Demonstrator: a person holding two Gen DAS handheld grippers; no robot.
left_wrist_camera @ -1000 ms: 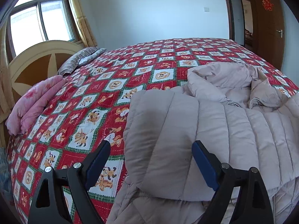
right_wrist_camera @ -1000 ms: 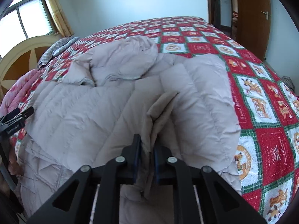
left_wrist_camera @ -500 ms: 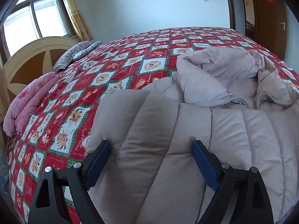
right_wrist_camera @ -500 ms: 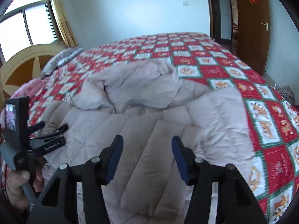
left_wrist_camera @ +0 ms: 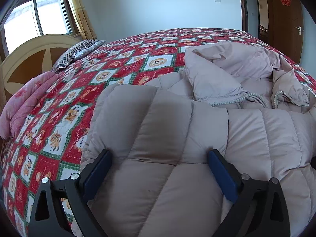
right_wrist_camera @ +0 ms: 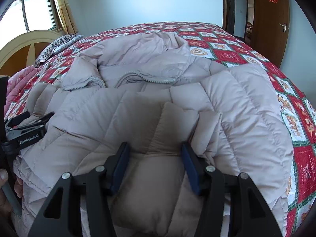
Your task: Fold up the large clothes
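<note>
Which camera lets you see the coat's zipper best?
The right wrist view: the zipper curves across the middle of the picture, both open edges showing. In the left wrist view it sits off to the right, partly tucked under the puffy collar.

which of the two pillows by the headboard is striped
The grey striped pillow, farther up the bed beside the headboard; the pink pillow nearer the camera is floral, not striped.

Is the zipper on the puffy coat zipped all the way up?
No, the puffy coat is unzipped at the top: the zipper teeth run in two separate edges below the collar.
</note>
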